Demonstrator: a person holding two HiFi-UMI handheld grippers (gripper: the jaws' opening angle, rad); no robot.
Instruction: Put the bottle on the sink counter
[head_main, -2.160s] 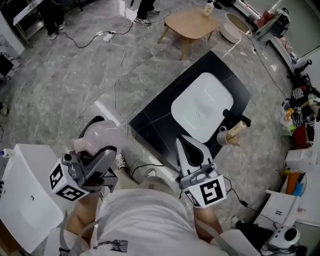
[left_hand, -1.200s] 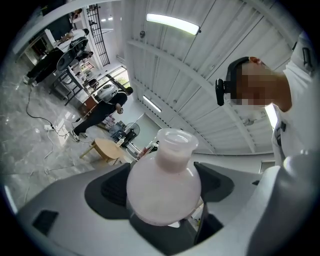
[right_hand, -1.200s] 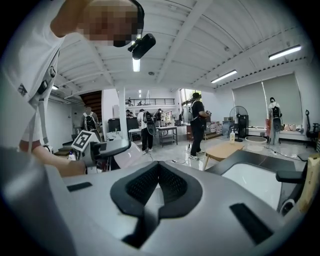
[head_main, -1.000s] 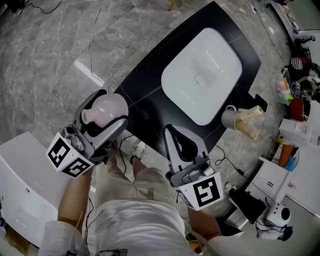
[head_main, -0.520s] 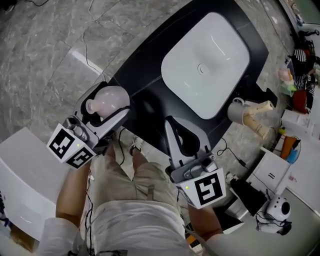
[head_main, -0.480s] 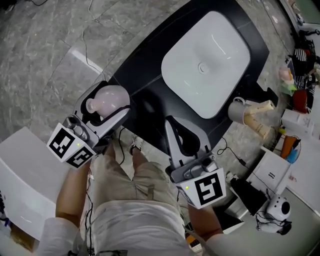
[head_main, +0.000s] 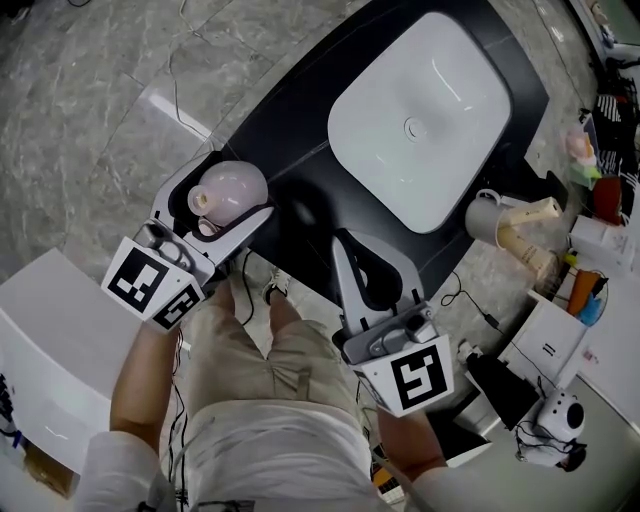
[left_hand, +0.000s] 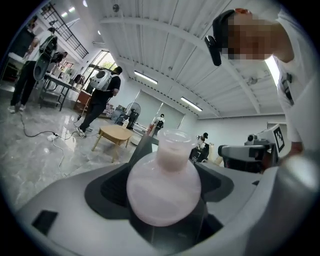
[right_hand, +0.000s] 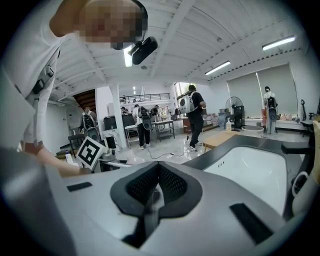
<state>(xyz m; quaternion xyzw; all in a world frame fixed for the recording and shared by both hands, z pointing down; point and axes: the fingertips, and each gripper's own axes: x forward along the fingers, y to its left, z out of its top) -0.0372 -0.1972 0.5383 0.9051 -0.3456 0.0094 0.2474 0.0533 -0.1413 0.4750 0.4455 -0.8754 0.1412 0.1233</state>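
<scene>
A round pale pink bottle (head_main: 230, 188) with a short neck sits between the jaws of my left gripper (head_main: 238, 186), which is shut on its belly. It hangs at the near left corner of the black sink counter (head_main: 290, 120). In the left gripper view the bottle (left_hand: 164, 186) stands neck up and fills the space between the jaws of the left gripper (left_hand: 165, 165). My right gripper (head_main: 358, 262) is shut on nothing over the counter's near edge, in front of the white basin (head_main: 420, 110). Its pads meet in the right gripper view (right_hand: 158, 170).
A white cup (head_main: 487, 217) with tan tubes stands at the counter's right end. A white cabinet (head_main: 50, 340) is at my left. Cables (head_main: 200, 70) lie on the marble floor. People and a wooden table (left_hand: 114, 133) are far across the room.
Both grippers have sunk. The left one has rolled and carried the bottle closer to the counter's corner, its neck now turned more upward. The right gripper stays shut.
</scene>
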